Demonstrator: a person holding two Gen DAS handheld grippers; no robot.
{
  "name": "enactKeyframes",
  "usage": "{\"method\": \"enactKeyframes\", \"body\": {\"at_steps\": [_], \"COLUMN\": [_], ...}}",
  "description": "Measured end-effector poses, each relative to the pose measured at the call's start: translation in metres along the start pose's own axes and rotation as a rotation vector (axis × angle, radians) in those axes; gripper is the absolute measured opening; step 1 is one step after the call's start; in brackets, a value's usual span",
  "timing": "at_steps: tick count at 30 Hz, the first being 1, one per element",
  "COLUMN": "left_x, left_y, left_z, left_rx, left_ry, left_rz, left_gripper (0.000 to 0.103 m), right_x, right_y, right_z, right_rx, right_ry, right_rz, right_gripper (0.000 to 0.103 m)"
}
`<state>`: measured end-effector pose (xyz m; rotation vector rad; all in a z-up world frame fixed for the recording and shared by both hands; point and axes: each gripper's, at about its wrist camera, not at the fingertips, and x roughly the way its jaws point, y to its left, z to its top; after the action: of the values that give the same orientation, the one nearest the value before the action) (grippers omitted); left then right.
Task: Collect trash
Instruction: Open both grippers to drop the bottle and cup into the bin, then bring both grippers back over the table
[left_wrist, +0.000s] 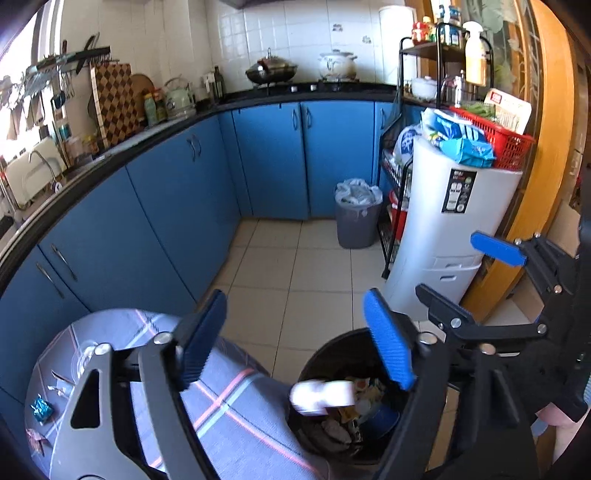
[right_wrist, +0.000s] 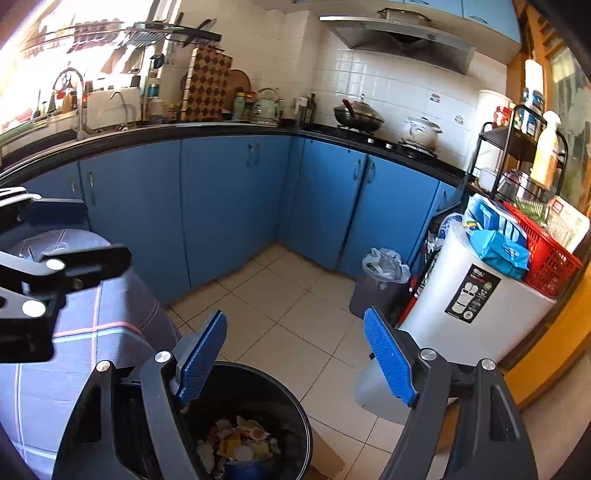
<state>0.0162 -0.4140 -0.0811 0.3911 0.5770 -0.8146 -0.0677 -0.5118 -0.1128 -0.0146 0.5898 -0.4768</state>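
A black trash bin (left_wrist: 317, 365) stands on the floor beside a round table with a grey plaid cloth (left_wrist: 236, 413). My left gripper (left_wrist: 295, 332) is open above the bin's rim. A white crumpled piece of trash (left_wrist: 321, 397), blurred, hangs over the bin's mouth below the fingers, touching neither. Mixed trash (left_wrist: 354, 417) fills the bin. A teal wrapper (left_wrist: 40, 408) and other scraps lie on the cloth at the left. My right gripper (right_wrist: 295, 350) is open and empty above the same bin (right_wrist: 284, 402); it also shows at the right of the left wrist view (left_wrist: 448, 271).
Blue cabinets (left_wrist: 177, 192) run along the left and back under a black counter. A grey bin with a plastic liner (left_wrist: 357, 218) stands in the far corner. A white cylindrical appliance (left_wrist: 448, 236) with a red basket (left_wrist: 495, 136) and a black rack stand at the right.
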Motion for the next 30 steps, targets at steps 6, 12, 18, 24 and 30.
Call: {"method": "enactKeyframes", "body": {"at_steps": [6,12,18,24,30], "left_x": [-0.008,-0.031,-0.068,-0.106,-0.128], "left_y": [0.032,0.108,0.211,0.299,0.358], "left_z": [-0.009,-0.045,-0.105,-0.173,-0.228], "left_rx": [-0.047,-0.120,-0.274,-0.393,-0.495], "left_ry": [-0.004,0.009,0.060,0.114,0.159], "left_rz": [0.055,0.213,0.380,0.532,0.603], "left_gripper": [0.078,0.079,0.079,0.079,0.079], "right_x": [0.009,0.017,0.024,0.030,0.035], "right_y": [0.025,0.097,0.192,0.293,0.370], "right_z": [0.003,0.017,0.036,0.052,0.058], "right_rx": [-0.014,-0.086,-0.173,-0.249,-0.333], "right_ry": [0.016,0.016,0.010,0.017,0.038], "right_rz": [0.068,0.202,0.365,0.518,0.597], "right_gripper": [0.075,0.075,0.075,0.075,0.075]}}
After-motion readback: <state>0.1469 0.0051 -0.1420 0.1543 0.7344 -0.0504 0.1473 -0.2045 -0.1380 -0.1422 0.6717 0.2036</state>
